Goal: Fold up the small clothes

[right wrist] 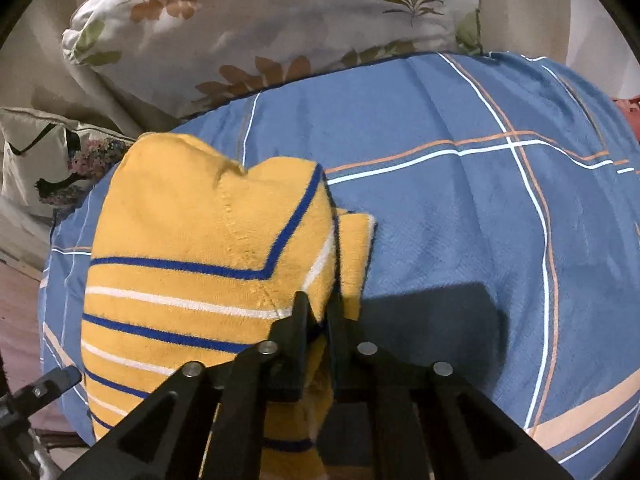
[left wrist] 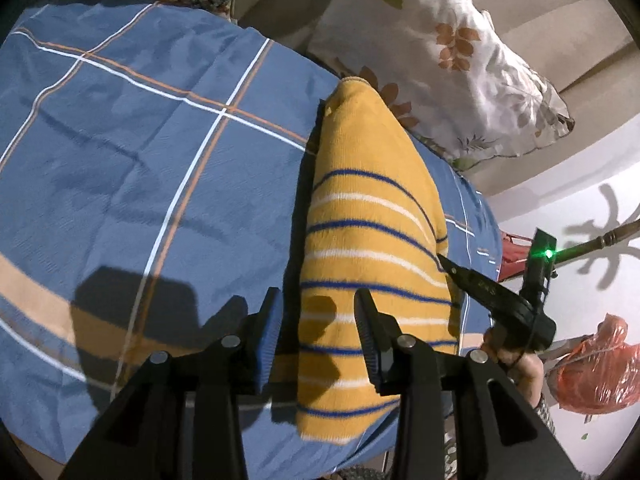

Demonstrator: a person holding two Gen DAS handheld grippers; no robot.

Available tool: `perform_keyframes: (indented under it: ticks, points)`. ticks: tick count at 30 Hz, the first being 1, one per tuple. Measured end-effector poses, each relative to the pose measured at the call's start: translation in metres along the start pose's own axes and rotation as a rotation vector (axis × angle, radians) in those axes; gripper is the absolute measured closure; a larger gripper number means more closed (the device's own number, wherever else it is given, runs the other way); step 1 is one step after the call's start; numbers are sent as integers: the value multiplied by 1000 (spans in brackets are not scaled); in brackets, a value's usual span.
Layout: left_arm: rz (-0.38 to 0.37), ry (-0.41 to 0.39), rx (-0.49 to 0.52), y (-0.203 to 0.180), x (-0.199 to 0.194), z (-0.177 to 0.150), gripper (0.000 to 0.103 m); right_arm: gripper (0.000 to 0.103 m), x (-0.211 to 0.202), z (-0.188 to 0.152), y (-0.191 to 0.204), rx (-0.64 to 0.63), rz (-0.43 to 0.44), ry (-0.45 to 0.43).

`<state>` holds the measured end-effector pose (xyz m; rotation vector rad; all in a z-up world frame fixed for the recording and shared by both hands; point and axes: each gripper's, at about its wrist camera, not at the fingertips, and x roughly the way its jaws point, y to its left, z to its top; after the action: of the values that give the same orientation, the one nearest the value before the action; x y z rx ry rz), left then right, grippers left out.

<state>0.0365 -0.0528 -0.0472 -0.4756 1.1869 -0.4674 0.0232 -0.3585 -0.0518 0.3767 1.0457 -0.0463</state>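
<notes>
A small yellow sweater (left wrist: 360,220) with blue and white stripes lies folded on a blue checked bedsheet (left wrist: 140,140). My left gripper (left wrist: 320,304) is open above the sweater's near left edge, one finger over the sheet, one over the sweater. My right gripper (right wrist: 318,304) is shut on the sweater's (right wrist: 192,240) folded right edge; a yellow flap (right wrist: 356,248) shows just beyond its fingertips. The right gripper also shows in the left wrist view (left wrist: 444,260) at the sweater's right side.
A leaf-print pillow (left wrist: 448,60) lies beyond the sweater, also in the right wrist view (right wrist: 260,28). A floral bag (right wrist: 48,160) sits left of the bed. An orange plastic bag (left wrist: 596,364) and a red item (left wrist: 516,252) lie off the bed's right edge.
</notes>
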Motion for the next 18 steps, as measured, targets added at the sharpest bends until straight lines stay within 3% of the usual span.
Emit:
perform_keyframes:
  ticks: [3,5,6,7,10,14,16,18]
  points:
    - [8,-13,13,0,4,10,66,78,-21,-1,-15,74,74,-38]
    - [10,-10,14,2,9,17,64,61,-38,-4,-24,123,115,-91]
    - [8,-4,9,5,12,21,63,38,-45,-4,-27,140,130,-116]
    - [-2,4,2,8,17,25,62,24,-49,-5,-30,153,146,-133]
    - [-54,31,-24,16,31,34,59,22,-46,-6,-35,171,184,-119]
    - [-180,59,-50,23,52,44,53,21,-22,-5,-34,176,199,-54]
    - [-232,66,-48,21,60,46,47,21,-7,-5,-36,205,238,-13]
    - [-265,76,-41,16,67,44,31,20,9,-5,-34,218,240,19]
